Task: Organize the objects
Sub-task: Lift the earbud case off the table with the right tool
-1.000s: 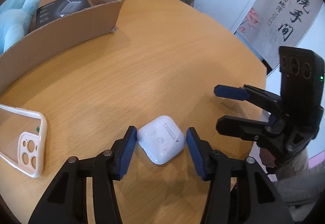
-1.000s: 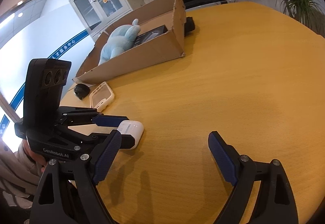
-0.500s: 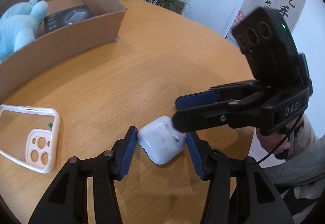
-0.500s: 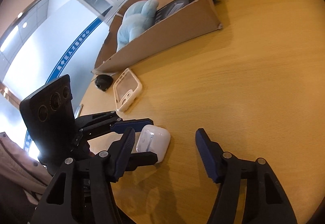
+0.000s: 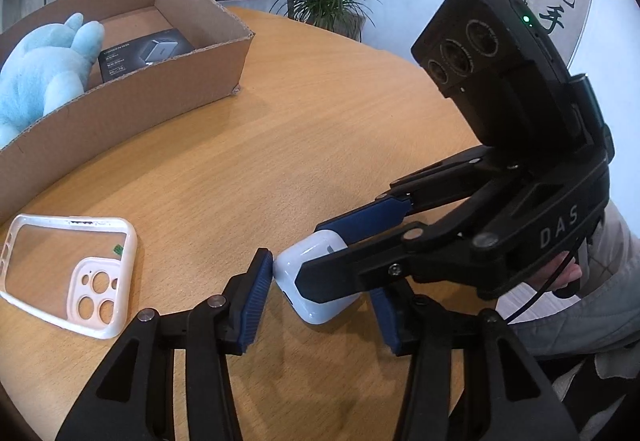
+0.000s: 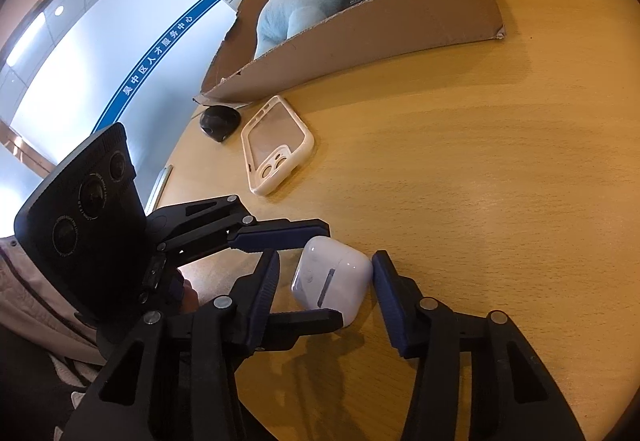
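So the white earbud case (image 5: 308, 281) sits on the table (image 5: 320, 129) right between both of my claws, which come at it from roughly crossing directions. It lies flat with its hinge strip facing up and toward my right wrist camera (the corner nearest me points back at my left claw). Neither hand has to travel; both are already on top of it.

Left claw (image 5: 320, 301): narrow and closing, the case between the jaws. Its left pad touches the case's side; the other pad is hidden behind my right claw, so I can't tell if it presses yet.

Right claw (image 6: 324, 293): closing fast, the case between its pads. The right pad looks touching the case's edge, while the left pad has a clear gap to it, so I wouldn't call that a grip yet.

Where it probably goes: the cardboard box (image 5: 132, 97) at the far side of the table, already holding a blue plush toy (image 5: 40, 69) and a black packet (image 5: 144, 53). A phone case (image 5: 64, 273) lies loose to my left, well apart from the box.
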The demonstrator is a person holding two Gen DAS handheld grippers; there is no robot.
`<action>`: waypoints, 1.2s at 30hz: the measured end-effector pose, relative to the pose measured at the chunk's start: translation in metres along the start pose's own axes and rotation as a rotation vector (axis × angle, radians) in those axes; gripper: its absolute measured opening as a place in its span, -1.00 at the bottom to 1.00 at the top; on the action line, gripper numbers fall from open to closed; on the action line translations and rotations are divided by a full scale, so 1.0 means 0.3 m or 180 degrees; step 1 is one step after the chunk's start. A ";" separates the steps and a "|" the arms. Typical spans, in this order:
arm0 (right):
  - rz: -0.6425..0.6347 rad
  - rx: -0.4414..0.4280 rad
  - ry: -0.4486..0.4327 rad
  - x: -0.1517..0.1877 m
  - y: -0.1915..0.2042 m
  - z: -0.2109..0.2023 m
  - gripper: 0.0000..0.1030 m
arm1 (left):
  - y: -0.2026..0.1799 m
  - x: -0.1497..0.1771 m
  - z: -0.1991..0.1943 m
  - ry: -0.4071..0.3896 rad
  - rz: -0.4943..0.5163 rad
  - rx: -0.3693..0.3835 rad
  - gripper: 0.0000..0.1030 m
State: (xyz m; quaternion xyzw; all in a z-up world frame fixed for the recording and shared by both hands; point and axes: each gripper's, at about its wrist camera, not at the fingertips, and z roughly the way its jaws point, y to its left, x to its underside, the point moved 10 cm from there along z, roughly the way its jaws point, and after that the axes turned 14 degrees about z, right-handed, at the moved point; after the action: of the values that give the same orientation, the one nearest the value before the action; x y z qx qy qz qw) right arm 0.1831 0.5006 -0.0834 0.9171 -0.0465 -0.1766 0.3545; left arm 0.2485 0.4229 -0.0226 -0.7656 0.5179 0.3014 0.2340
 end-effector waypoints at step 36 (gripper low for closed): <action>0.0151 -0.0304 0.0067 0.023 0.004 0.018 -0.52 | -0.019 0.017 0.007 0.0037 0.0076 0.0019 -0.10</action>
State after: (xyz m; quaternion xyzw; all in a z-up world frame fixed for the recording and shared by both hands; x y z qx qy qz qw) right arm 0.1877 0.4947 -0.0883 0.8996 -0.0560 -0.1605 0.4024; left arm 0.2549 0.4231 -0.0274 -0.7604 0.5293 0.2981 0.2298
